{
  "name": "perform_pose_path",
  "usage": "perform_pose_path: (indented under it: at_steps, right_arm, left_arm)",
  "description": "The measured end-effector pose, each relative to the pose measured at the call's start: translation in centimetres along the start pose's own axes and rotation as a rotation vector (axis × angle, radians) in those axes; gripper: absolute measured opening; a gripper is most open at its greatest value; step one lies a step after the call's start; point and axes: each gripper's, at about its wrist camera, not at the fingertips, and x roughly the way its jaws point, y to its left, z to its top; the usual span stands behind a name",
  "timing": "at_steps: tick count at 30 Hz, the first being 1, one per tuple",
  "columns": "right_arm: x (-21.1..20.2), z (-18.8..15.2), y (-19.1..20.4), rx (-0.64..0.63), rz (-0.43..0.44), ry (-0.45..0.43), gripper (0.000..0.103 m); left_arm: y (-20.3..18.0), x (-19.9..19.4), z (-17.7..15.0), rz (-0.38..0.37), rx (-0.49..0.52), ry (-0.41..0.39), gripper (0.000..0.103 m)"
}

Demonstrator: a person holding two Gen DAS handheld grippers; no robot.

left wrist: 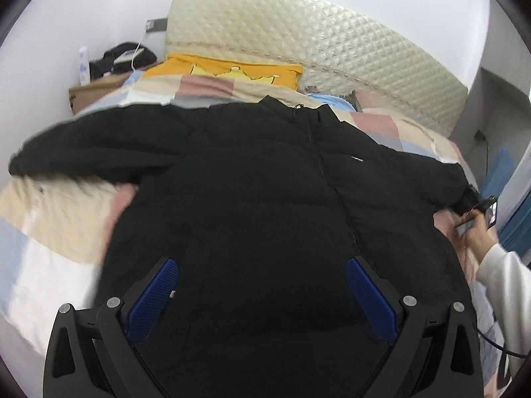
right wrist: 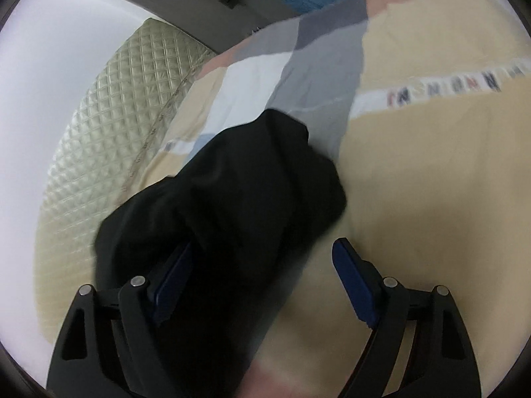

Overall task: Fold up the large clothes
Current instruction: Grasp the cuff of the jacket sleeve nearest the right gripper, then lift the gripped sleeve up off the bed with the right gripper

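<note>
Motion blur is smearing the left sleeve (left wrist: 69, 152) at the far left of the left wrist view, so its cuff is hard to make out, and the jacket's hem is running out of sight beneath the left gripper (left wrist: 262, 282). The black puffer jacket (left wrist: 265, 182) is lying front-up on the patchwork bedspread (left wrist: 49, 232), collar pointing toward the yellow pillow (left wrist: 232, 71) and the quilted headboard (left wrist: 315, 43). The left gripper's blue-padded fingers are standing wide apart over the lower body panel, with nothing pinched between them; whether they are touching the fabric is unclear. Over at the right edge, the right gripper (left wrist: 478, 214) is showing only partly, beside the right sleeve's end.

In the right wrist view, that right sleeve (right wrist: 239, 205) is blurring too, draping over and hiding part of the left finger (right wrist: 169, 285). The right gripper (right wrist: 262, 278) is spread open, sleeve lying between its fingers toward the left one.
</note>
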Motion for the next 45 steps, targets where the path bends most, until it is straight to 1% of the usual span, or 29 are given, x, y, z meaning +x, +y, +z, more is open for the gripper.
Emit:
perform_pose_path:
  at_steps: [3,5,6,8,9,10,11,12,13,14,16,19,21,23,25,28,30,34,36,38,41,42,44,45]
  right_arm:
    - [2.1,1.6,0.8,-0.077,0.032,-0.044,0.093]
    - [2.7,2.1,1.0,-0.127,0.068,-0.078,0.094]
    - [2.7,1.7,0.9,-0.145,0.079,-0.088,0.094]
    - [2.8,1.6,0.7,-0.169,0.113,-0.112,0.093]
    - [2.9,1.8,0.8,-0.173,0.132,-0.119,0.09]
    - [2.9,1.7,0.8,-0.182,0.147,-0.118,0.083]
    - [3.1,1.7,1.1,-0.189,0.155,-0.116,0.079]
    - [2.8,1.8,1.3,-0.2,0.164,-0.123,0.066]
    - [2.4,1.9,1.5,-0.207,0.175,-0.125,0.048]
    - [2.1,2.0,1.6,-0.209,0.187,-0.123,0.042]
    - [1.3,2.4,2.6,-0.235,0.19,-0.116,0.026]
    - [-1.0,3.5,3.7,-0.277,0.205,-0.134,0.019]
    - [-2.9,4.4,4.3,-0.295,0.209,-0.135,0.016]
    - [-4.1,5.0,4.9,-0.322,0.187,-0.125,0.015]
    - [-5.8,5.6,5.2,-0.321,0.18,-0.116,0.013]
    - [-8.4,6.2,4.7,-0.325,0.153,-0.104,0.009]
    - [-10.4,6.8,3.5,-0.314,0.14,-0.108,0.009]
    - [-13.7,7.6,0.8,-0.317,0.107,-0.094,0.009]
    - [-14.6,7.5,-0.1,-0.312,0.106,-0.073,0.009]
    - [-15.0,6.9,-1.2,-0.305,0.082,-0.041,0.009]
    - [-14.9,5.9,-4.0,-0.261,0.049,-0.002,0.009]
    - [-14.7,5.5,-4.9,-0.241,0.043,0.01,0.009]
    - [-14.3,4.8,-7.2,-0.169,0.034,0.041,0.017]
    - [-14.2,4.4,-8.1,-0.125,0.024,0.045,0.031]
  left_arm:
    - [0.2,1.4,0.0,0.055,0.017,-0.002,0.102]
    - [0.5,1.8,0.1,0.056,0.007,-0.003,0.102]
    - [0.5,2.0,0.2,0.058,0.006,-0.002,0.102]
    - [0.6,2.3,0.1,0.08,0.013,0.002,0.102]
    - [0.6,2.6,0.0,0.085,0.017,0.01,0.102]
    - [0.6,2.7,-0.1,0.085,0.02,0.017,0.102]
    - [0.5,2.8,-0.2,0.088,0.025,0.022,0.102]
    - [0.4,2.8,-0.3,0.092,0.032,0.024,0.102]
    - [0.2,2.8,-0.3,0.096,0.043,0.021,0.102]
    - [0.0,2.7,-0.3,0.103,0.057,0.013,0.102]
    - [-0.4,2.4,-0.4,0.121,0.077,-0.003,0.102]
    - [-0.4,1.7,-0.5,0.131,0.083,-0.024,0.102]
    - [-0.5,1.1,-0.5,0.137,0.085,-0.03,0.102]
    - [-0.4,0.7,-0.7,0.138,0.086,-0.031,0.102]
    - [-0.2,0.3,-0.9,0.134,0.08,-0.028,0.102]
    - [0.2,-0.2,-1.2,0.123,0.066,-0.02,0.102]
    - [0.2,-0.8,-1.4,0.113,0.06,-0.026,0.102]
    - [-0.3,-2.3,-1.9,0.116,0.087,-0.055,0.102]
    - [-0.6,-3.0,-2.1,0.116,0.1,-0.067,0.102]
    - [-0.9,-3.6,-2.4,0.117,0.109,-0.071,0.102]
    - [-1.0,-4.1,-2.7,0.109,0.107,-0.076,0.102]
    - [-1.1,-4.2,-2.8,0.108,0.106,-0.074,0.102]
    - [-1.2,-4.2,-2.9,0.102,0.109,-0.068,0.102]
    - [-1.3,-4.2,-2.9,0.101,0.109,-0.068,0.102]
